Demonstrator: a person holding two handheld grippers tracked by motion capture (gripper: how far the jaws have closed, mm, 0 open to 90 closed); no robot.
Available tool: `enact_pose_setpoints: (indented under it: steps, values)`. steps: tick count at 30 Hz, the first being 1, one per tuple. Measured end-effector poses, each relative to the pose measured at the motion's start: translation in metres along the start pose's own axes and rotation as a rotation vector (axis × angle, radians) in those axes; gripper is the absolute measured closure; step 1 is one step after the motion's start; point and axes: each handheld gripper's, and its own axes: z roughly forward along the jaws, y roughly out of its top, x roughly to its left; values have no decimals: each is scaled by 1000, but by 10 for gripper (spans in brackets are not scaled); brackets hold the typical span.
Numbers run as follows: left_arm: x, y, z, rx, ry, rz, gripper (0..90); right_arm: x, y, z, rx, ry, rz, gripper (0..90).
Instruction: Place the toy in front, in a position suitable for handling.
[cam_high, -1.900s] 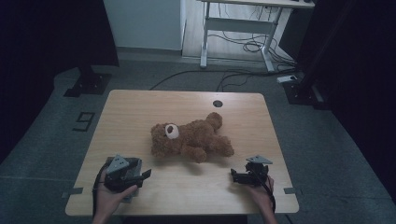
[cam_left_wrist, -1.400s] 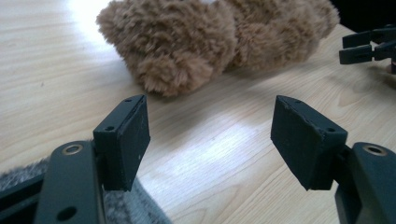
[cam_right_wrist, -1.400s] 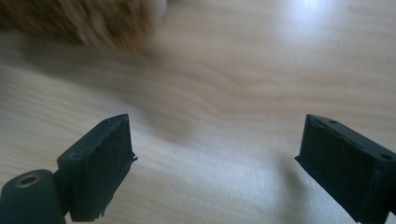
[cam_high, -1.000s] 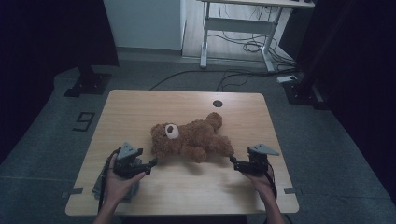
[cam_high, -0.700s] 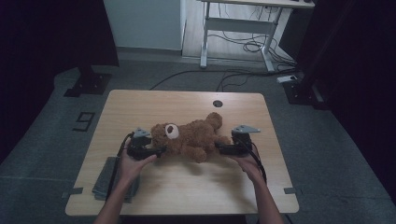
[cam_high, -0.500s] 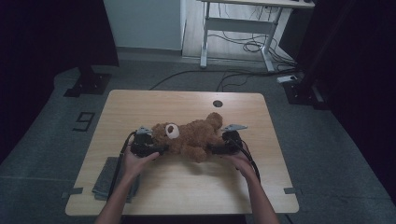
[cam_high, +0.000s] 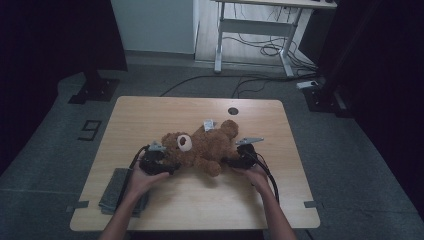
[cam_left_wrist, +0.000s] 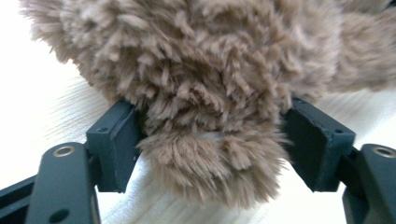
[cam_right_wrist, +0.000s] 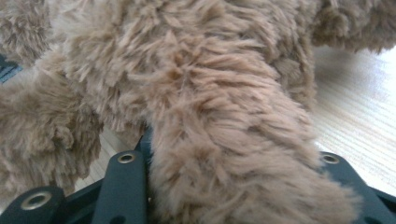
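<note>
At table centre, teddy bear (cam_high: 200, 147): right gripper (cam_high: 234, 161) at 3 o'clock just closed on limb; left gripper (cam_high: 169, 167) at 9 o'clock, jaws hugging fur; lift likely next.

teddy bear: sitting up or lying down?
Lying down. The teddy bear is stretched along the wooden table, head toward the left tongs, a limb toward the right tongs.

My feed: light wooden table (cam_high: 150, 112) on grey floor (cam_high: 60, 135), a "9" (cam_high: 90, 129) taped beside it. Pale wall (cam_high: 152, 25) behind, dark curtains (cam_high: 50, 40) both sides. White desk frame (cam_high: 255, 30) at back, cables (cam_high: 260, 50) trailing under it. Dim light overall.
</note>
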Motion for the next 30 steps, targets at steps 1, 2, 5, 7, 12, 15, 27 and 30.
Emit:
enact_pose_setpoints:
  steps: [1,2,5,7,12,15,27,30]
  values:
    - [-1,-1,2,-4,7,5,267,1,0,0,-2,-3,-4,521]
    - [-1,-1,3,-10,16,6,304,1,0,0,-3,-3,-7,531]
    - [0,0,3,-30,36,-3,422,2,-1,0,-9,1,-18,572]
    - [-1,0,3,-33,49,6,519,5,-1,0,-11,-9,-40,607]
    - [-5,3,3,-38,74,26,632,10,0,-2,-21,-33,-66,662]
    - [-4,4,1,-53,72,18,637,12,1,-5,-54,-55,-70,680]
    - [-21,21,-19,-120,62,83,645,28,-2,-44,-171,-54,-85,690]
    - [-26,21,-16,-108,48,89,644,31,-11,-52,-179,-56,-81,688]
